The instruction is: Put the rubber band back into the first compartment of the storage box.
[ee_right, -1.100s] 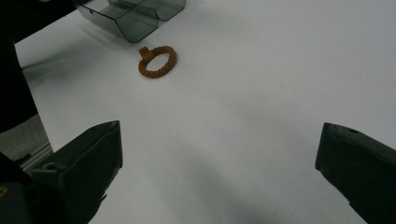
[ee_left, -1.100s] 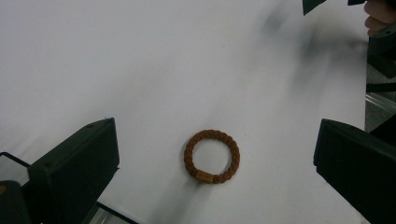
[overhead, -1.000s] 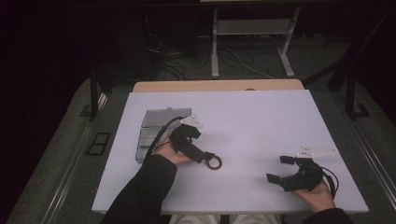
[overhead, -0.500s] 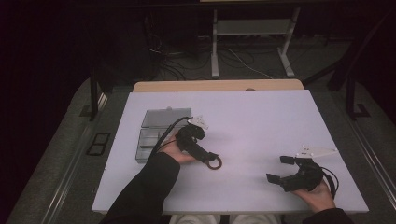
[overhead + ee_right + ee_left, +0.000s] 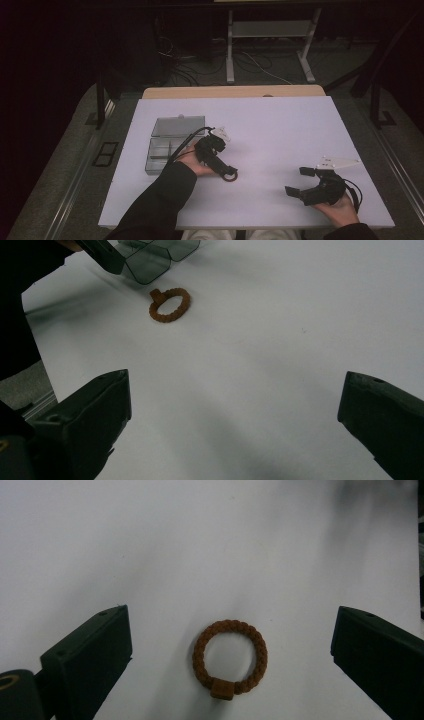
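A brown braided ring [image 5: 230, 658] lies flat on the white table [image 5: 280, 125], between the spread, released jaws of the left gripper [image 5: 224, 169], touching neither. A clear 2-part box [image 5: 170, 142] sits at the ring's 10 o'clock. The right gripper [image 5: 300, 182], at the ring's 4 o'clock, has its jaws wide apart, grasping nothing.

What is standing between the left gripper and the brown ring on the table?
Nothing visible. The ring lies flat on the white table, and the left gripper is open with bare table between each jaw and the ring.
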`<state>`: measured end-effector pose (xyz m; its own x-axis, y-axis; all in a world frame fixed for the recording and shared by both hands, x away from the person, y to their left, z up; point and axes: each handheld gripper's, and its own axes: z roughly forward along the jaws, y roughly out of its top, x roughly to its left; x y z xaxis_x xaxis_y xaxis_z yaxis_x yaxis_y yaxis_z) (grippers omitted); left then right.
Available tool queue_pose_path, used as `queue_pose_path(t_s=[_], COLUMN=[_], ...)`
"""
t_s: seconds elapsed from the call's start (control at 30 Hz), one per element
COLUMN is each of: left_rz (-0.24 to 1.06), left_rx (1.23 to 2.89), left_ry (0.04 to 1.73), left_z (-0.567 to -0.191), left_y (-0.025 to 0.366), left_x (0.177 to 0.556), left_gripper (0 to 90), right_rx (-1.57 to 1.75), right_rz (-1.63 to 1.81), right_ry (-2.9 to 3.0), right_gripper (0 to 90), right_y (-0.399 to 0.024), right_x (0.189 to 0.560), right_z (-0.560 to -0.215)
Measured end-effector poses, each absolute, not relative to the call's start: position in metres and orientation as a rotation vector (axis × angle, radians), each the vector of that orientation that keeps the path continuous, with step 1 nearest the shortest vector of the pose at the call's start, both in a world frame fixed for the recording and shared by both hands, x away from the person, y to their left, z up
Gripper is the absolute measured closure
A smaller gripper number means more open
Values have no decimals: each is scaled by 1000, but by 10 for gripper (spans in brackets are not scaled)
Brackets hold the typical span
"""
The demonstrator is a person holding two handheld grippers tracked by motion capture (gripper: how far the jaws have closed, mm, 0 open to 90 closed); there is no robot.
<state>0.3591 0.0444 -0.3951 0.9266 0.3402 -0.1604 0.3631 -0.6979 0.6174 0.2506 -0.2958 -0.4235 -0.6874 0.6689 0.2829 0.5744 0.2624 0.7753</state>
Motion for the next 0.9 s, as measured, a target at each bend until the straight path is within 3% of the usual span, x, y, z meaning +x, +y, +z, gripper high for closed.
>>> queue_pose_path(t_s=[0.4,0.9], left_rz=[-44,-65], left_rx=[2454,2524], left_ry=[467,385], left_z=[-405,-412], left_y=[37,30], left_x=[364,378], left_gripper=[63,188], right_rx=[1196,1193], right_rz=[1411,1411], right_ry=[2418,2422], right_gripper=[0,0], right_y=[-295,-295], right_x=[251,251], right_z=[-424,-424])
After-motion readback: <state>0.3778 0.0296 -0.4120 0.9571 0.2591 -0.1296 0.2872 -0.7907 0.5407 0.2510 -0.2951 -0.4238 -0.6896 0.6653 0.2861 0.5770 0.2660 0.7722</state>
